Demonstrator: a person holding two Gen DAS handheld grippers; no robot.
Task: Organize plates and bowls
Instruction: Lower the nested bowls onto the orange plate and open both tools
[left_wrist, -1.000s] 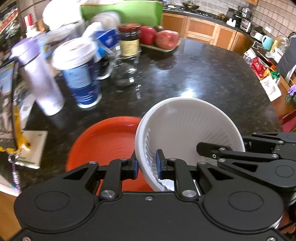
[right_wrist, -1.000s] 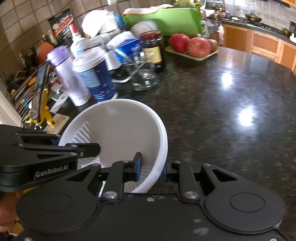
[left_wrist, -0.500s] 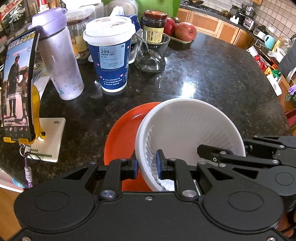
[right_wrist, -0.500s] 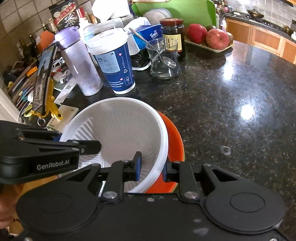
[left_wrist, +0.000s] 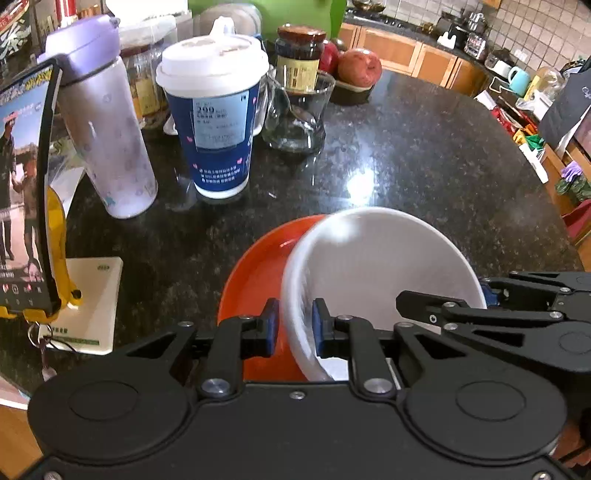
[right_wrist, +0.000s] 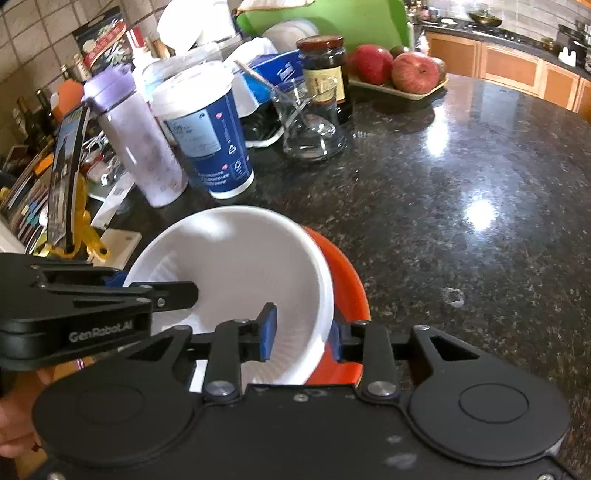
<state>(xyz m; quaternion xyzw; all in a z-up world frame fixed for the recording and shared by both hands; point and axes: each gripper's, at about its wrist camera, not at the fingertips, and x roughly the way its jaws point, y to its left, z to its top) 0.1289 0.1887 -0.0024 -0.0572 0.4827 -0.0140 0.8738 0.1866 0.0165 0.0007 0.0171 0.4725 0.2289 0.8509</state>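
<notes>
Nearest, the left tool (left_wrist: 293, 326) clamps the ribbed white plastic bowl's (left_wrist: 373, 266) rim; the right tool (right_wrist: 301, 334) is opening around the opposite rim. The bowl tilts over the orange round plate (left_wrist: 255, 273) near the black granite bench's (left_wrist: 424, 166) front edge.

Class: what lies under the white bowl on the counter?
An orange plate lies under the white bowl, showing past its rim. The bowl hides most of the plate, so whether they touch cannot be seen.
</notes>
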